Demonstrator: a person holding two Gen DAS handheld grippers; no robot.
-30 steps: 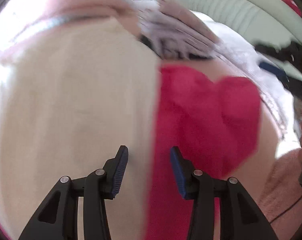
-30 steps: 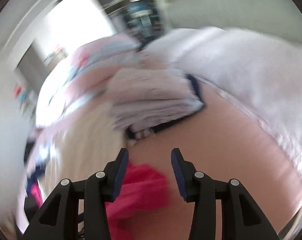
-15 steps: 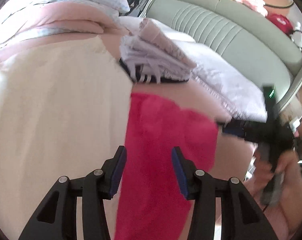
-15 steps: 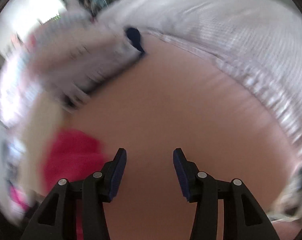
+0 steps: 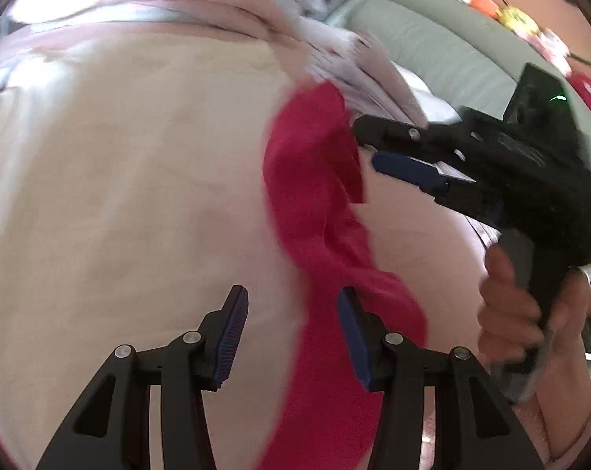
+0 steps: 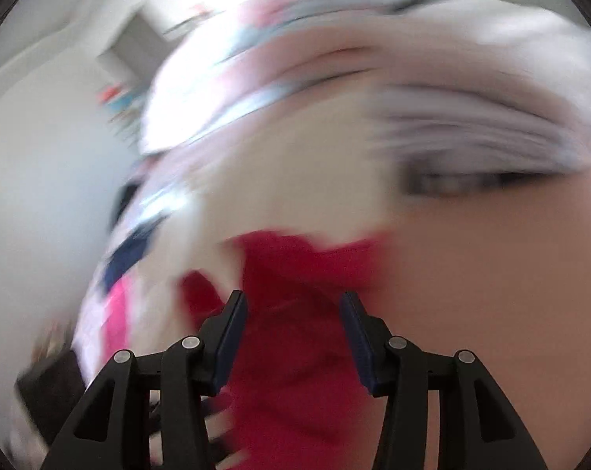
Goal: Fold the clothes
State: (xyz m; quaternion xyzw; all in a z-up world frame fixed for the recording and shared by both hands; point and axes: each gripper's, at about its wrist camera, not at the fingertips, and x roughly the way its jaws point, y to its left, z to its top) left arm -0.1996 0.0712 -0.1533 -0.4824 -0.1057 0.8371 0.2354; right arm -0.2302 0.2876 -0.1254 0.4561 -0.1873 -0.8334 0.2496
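Your right tongs (image 5: 367,149) are spread wide right at the far end of the red cloth (image 5: 315,203). Your left tongs (image 5: 291,337), spread too, hover over its near end. The cloth runs long between them.

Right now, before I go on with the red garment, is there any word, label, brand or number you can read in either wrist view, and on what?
None can be read.
Right gripper: faint light marks on its black body, too blurred to read; a green light, no text.
Red garment: no label or print in view.
Folded stack: blurred, no text visible.
Right wrist view: motion blur throughout, nothing readable.
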